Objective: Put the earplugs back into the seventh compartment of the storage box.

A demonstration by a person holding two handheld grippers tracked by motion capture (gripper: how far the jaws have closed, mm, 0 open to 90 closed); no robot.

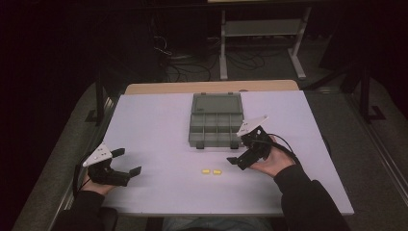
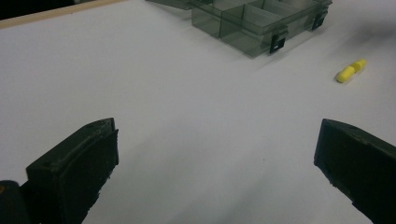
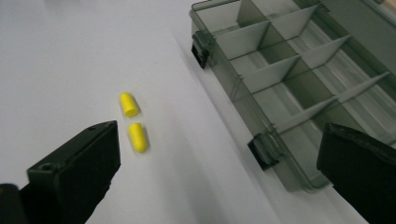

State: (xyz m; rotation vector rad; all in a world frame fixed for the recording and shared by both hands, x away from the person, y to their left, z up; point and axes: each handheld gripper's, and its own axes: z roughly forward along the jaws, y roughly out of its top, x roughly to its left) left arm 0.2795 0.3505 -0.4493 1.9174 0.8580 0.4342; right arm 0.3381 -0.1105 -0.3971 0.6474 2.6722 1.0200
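Observation:
Two small yellow earplugs (image 1: 206, 171) (image 1: 216, 171) lie side by side on the white table (image 1: 154, 125), in front of an open grey compartment box (image 1: 191, 135). My right gripper (image 1: 239, 148) hovers open just right of the plugs, near the box's front right corner. In the right gripper view the plugs (image 3: 129, 104) (image 3: 138, 137) lie beside its left jaw, with the box (image 3: 233, 100) ahead on the right. My left gripper (image 1: 127, 161) rests open near the table's front left, with nothing between its jaws. In the left gripper view the plugs (image 2: 351, 71) lie far off at the right.
The box's lid (image 1: 216, 103) lies flat behind its compartments, which look bare. Its two black latches (image 3: 201, 49) face the plugs. A wooden edge (image 1: 211, 87) borders the table's far side, with a metal stand (image 1: 262, 33) and cables on the dark floor beyond.

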